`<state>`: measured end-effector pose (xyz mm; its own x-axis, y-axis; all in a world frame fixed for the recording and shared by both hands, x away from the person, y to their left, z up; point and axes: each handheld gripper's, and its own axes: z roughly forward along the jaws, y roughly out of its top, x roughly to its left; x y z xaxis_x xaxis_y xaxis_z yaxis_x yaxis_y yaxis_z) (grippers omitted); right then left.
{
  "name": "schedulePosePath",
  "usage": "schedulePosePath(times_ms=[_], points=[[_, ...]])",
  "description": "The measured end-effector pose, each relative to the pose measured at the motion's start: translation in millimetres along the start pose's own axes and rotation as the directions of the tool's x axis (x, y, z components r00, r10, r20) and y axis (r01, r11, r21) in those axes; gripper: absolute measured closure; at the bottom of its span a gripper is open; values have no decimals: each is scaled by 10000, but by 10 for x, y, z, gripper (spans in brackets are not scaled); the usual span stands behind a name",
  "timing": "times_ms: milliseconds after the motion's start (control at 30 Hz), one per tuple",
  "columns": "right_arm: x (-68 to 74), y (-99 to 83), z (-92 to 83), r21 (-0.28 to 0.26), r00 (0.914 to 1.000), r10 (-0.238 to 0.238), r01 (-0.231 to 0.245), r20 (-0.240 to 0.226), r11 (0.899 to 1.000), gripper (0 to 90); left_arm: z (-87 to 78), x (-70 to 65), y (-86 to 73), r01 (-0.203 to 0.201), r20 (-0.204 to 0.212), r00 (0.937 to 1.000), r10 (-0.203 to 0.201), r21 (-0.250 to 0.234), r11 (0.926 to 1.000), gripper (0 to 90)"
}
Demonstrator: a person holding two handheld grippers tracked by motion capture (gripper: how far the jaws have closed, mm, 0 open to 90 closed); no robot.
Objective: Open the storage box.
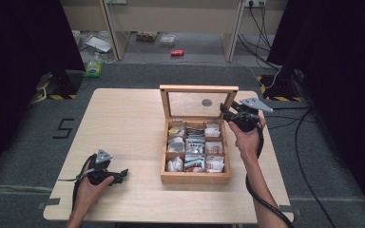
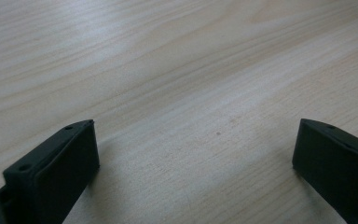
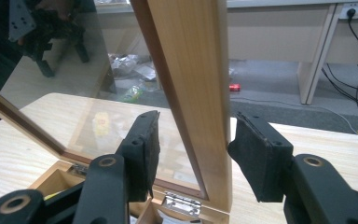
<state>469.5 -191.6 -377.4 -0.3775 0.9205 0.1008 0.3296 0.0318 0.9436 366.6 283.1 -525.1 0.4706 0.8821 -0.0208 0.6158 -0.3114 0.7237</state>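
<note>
Standing upright on the pale wooden table (image 1: pixel 123 118) is the glass-paned lid (image 1: pixel 197 102) of a light wooden compartment box (image 1: pixel 196 176), hinged open at the far edge. The box sits right of the table's centre, its nine compartments filled with small packets, mostly white.

The right gripper (image 1: pixel 229 113) is at the lid's right-hand frame post. In the right gripper view the wooden post (image 3: pixel 200 93) rises between the two black jaws; the right pad looks to be against the post's edge, while the left pad lies on the glass side, and whether it presses on the lid I cannot tell. The jaws stand partly parted, about the width of the post. A metal hinge (image 3: pixel 182 204) shows at the foot of the lid, just below the jaws.

The left gripper (image 1: pixel 119 175) rests low over the near left part of the table, well apart from the box, held in the person's left hand (image 1: pixel 90 187). In the left gripper view its jaws are spread wide over bare wood grain, with nothing between them.
</note>
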Motion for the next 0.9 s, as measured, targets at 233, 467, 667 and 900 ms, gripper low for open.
schedulePosePath(times_ms=[233,467,667,900], points=[[-23,30,68,40,9997,64,-65,214,10000,504,1,0,0,22,9,10000,-22,-13,10000,0],[-55,15,146,155,9988,226,-233,442,9996,502,0,0,0,20,7,10000,-20,-6,10000,0],[-99,-16,202,306,9973,325,-346,654,9989,496,1,-1,0,22,6,10000,-22,-10,10000,0],[-107,11,256,445,9965,256,-292,796,9986,491,0,0,0,4,-9,10000,-4,-6,10000,0]])
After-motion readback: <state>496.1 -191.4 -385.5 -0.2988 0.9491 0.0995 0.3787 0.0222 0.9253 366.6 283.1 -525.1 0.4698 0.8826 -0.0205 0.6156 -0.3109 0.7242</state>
